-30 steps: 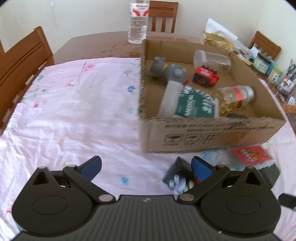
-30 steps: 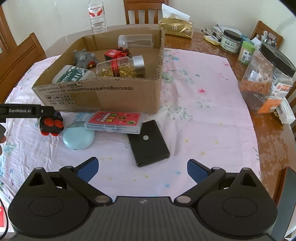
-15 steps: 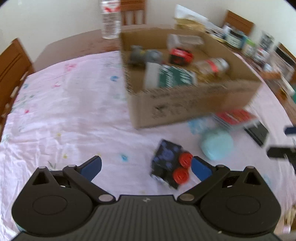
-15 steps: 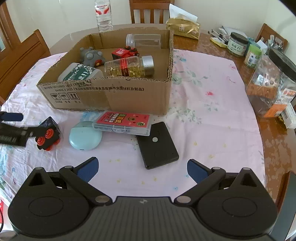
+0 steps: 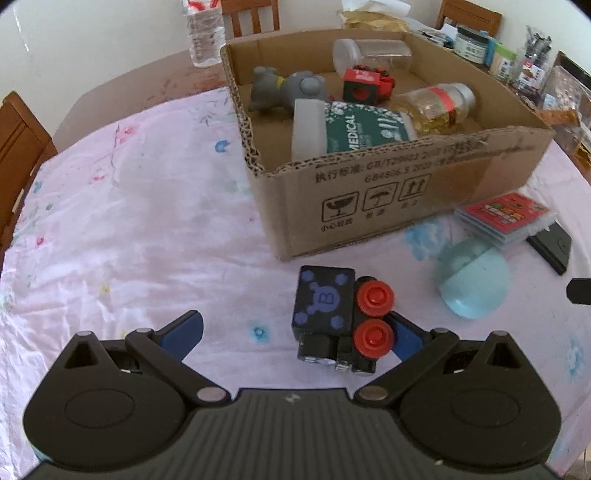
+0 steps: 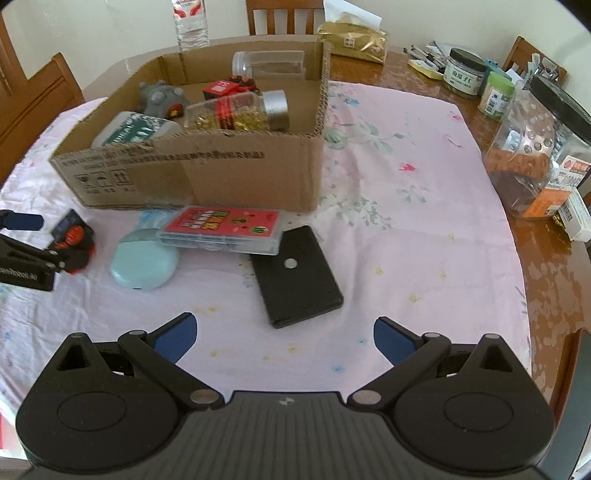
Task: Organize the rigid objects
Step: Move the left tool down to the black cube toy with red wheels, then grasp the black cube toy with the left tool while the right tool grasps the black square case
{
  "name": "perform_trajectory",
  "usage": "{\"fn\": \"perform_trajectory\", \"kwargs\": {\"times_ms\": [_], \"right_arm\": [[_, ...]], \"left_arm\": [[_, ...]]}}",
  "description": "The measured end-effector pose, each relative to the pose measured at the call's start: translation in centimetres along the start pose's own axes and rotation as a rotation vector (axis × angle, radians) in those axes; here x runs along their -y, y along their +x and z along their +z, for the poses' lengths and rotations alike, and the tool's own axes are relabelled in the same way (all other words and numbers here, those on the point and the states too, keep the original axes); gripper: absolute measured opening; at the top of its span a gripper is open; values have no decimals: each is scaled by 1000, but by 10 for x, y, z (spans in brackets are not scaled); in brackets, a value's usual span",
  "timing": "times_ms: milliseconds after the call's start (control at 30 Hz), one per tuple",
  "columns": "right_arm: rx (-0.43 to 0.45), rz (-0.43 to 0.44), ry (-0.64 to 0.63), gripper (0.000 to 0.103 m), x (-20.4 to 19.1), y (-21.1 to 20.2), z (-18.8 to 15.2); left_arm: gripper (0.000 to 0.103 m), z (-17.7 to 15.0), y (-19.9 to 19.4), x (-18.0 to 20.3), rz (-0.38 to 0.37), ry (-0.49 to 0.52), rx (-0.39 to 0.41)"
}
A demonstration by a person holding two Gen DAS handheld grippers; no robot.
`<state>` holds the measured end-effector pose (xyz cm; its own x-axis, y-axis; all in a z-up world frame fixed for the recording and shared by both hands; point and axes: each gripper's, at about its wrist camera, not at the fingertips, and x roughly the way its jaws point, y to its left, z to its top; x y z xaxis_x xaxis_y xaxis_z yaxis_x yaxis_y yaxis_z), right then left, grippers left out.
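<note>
A black toy block (image 5: 327, 306) with blue marks and red wheels lies on the pink cloth. It sits between the fingers of my open left gripper (image 5: 293, 332), close to the right finger and not clamped. In the right wrist view the same toy (image 6: 74, 240) shows at the far left with the left gripper (image 6: 42, 243) around it. My right gripper (image 6: 284, 334) stands open and empty, just short of a flat black case (image 6: 295, 277). Beside the case lie a red card box (image 6: 221, 229) and a round teal case (image 6: 144, 264). The cardboard box (image 5: 388, 192) holds several items.
Inside the cardboard box (image 6: 184, 177) lie a grey toy (image 5: 284, 88), a red toy (image 5: 365, 83), a clear jar (image 5: 373, 55), a capsule bottle (image 5: 436, 105) and a green-labelled canister (image 5: 347, 129). Jars (image 6: 539, 147) crowd the right table edge. A water bottle (image 5: 203, 33) and chairs stand behind.
The left gripper has swung right and come up to the toy block, which now lies between its fingers. The right gripper shifted slightly; its fingers stay open.
</note>
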<state>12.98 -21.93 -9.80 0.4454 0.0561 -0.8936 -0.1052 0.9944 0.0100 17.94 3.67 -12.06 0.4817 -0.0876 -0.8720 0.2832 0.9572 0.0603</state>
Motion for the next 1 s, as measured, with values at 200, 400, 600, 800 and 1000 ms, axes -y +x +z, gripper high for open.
{"fn": "perform_trajectory", "kwargs": {"times_ms": [200,400,600,800,1000], "right_arm": [[1,-65,-10,103,6,24,7],[11,-88,-12,103,18,26,7],[11,-114,53,103,48,25,6],[10,-175,157,103,73,27,9],[44,-78,158,103,54,26,17]], "left_arm": [[103,-2,2,-3,-27,-52,7],[103,-2,2,-2,-21,-65,18],[103,-4,1,-1,-17,-70,28],[103,-4,0,-1,-15,-77,31],[103,-3,1,-1,-10,-85,30]]}}
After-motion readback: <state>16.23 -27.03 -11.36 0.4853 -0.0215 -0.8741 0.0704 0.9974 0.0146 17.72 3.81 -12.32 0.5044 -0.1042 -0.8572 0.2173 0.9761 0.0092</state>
